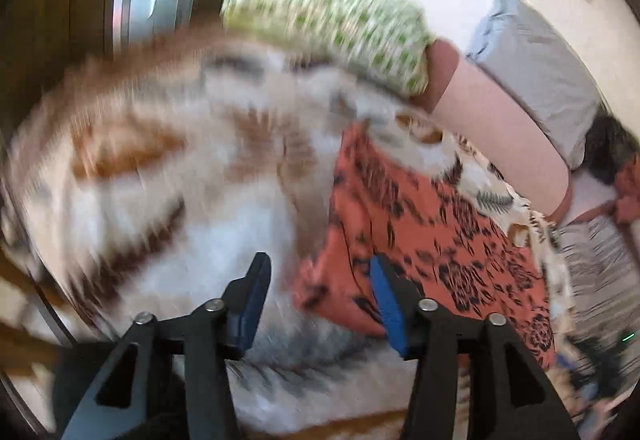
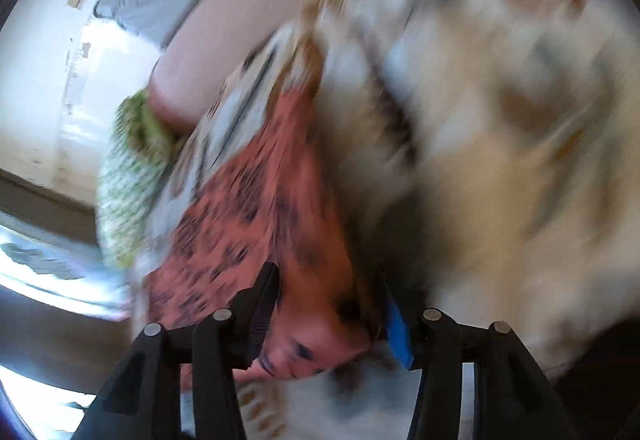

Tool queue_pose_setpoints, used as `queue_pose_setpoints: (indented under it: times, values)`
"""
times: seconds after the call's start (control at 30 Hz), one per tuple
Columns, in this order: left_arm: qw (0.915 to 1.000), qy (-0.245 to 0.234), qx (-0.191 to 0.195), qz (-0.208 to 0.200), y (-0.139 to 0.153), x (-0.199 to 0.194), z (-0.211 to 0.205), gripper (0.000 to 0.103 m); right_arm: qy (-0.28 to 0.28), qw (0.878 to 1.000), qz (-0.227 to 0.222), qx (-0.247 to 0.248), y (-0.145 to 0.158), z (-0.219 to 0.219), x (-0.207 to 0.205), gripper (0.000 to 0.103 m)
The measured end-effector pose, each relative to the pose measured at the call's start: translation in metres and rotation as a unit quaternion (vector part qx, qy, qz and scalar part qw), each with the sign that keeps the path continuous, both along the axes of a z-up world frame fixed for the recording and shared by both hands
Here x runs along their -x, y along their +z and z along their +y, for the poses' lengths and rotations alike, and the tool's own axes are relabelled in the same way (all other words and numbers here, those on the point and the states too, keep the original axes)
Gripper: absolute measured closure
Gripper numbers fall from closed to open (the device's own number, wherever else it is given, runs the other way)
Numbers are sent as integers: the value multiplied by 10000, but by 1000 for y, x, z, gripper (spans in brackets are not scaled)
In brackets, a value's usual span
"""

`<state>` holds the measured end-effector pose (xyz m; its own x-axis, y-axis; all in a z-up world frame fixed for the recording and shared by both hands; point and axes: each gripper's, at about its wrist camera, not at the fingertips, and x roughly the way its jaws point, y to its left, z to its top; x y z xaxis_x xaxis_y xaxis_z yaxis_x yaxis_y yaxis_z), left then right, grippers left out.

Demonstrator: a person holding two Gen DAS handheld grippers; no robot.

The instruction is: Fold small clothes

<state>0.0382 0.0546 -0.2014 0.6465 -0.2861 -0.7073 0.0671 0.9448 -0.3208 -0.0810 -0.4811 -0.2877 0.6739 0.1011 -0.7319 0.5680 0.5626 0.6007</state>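
The left gripper [image 1: 318, 280] jaws are held apart, the orange floral garment [image 1: 420, 224] at two o'clock, unpinched. The right gripper [image 2: 334, 298] jaws are spread, the garment's corner lying loose between them.

Bright daylight in both views. Very blurry, smeared cloth [image 1: 168, 168] everywhere. Sharp only up close on the left claw [image 1: 316, 280] and right claw [image 2: 332, 304]. White glare on the wall [image 2: 36, 72]. Round, bent edges, dark in the corners.
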Motion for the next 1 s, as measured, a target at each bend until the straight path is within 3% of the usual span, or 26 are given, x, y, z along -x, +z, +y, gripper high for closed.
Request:
queue_pose_setpoints:
  times: [0.1, 0.13, 0.23, 0.33, 0.43, 0.47, 0.5, 0.53, 0.67, 0.83, 1.0]
  values:
    - [9971, -312, -467, -516, 22, -3, -22, 41, -254, 9984, -339, 386, 27, -12, 19, 49]
    - [9963, -445, -523, -512, 24, -8, -30, 35, -136, 9972, -531, 508, 37, -9, 18, 49]
    - [9954, -679, -579, -344, 14, -30, -58, 34, 410, 9941, -751, 660, 49, 16, -1, 50]
    - [9929, -855, -801, 181, -20, -48, -73, 34, 772, 9931, -785, 404, 38, 38, -20, 51]
    - [9868, -651, -1124, 972, -66, -66, -75, 33, 886, 9955, -280, 177, -1, 45, -25, 51]
    - [9849, -711, -1067, 1159, -80, -70, -73, 28, 917, 9957, 28, 134, -17, 45, -32, 58]
    - [9871, -713, -905, 1114, -84, -70, -68, 28, 929, 9952, 240, 198, -30, 46, -33, 67]
    - [9876, -707, -905, 1066, -80, -68, -66, 27, 883, 9948, 238, 437, -29, 48, -33, 67]
    - [9865, -705, -1151, 927, -59, -60, -75, 28, 1013, 9922, 355, 632, -8, 54, -42, 66]
    - [9860, -699, -1426, 514, -35, -46, -87, 28, 1593, 9836, -418, 731, 23, 101, -66, 66]
    - [9795, -617, -1915, 139, -27, -37, -90, 28, 2347, 9660, -492, 969, 17, 164, -82, 66]
